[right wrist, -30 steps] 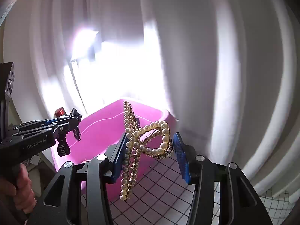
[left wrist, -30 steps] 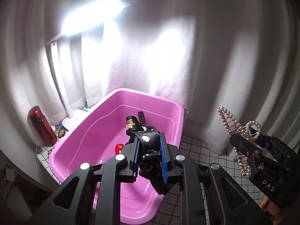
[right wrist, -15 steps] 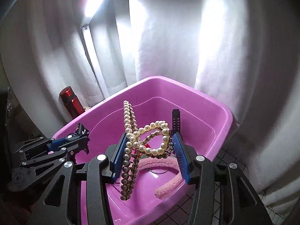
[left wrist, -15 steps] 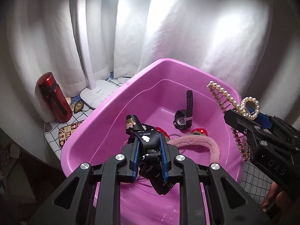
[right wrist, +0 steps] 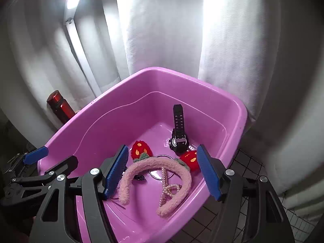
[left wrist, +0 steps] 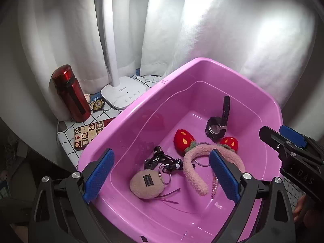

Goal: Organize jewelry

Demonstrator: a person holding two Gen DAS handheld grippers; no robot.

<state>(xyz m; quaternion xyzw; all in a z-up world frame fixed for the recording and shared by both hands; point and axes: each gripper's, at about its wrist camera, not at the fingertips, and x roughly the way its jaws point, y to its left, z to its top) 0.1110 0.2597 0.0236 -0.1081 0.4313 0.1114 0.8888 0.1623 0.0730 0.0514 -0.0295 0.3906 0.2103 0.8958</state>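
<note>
Pearl hair clip (right wrist: pixel 169 190) and black lanyard keychain (left wrist: pixel 162 162) lying loose on pink basin (left wrist: pixel 141 109) floor, frame centre, beside fuzzy headband (right wrist: pixel 178 172) and watch (right wrist: pixel 179 139), left gripper (left wrist: pixel 162 176) jaws opening, nothing between, right gripper (right wrist: pixel 162 170) jaws opening, empty, red bottle (left wrist: pixel 69 93) on tabletop, left of frame.

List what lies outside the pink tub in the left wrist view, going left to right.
red bottle → patterned card → small gold badge → white lamp base → right gripper
</note>
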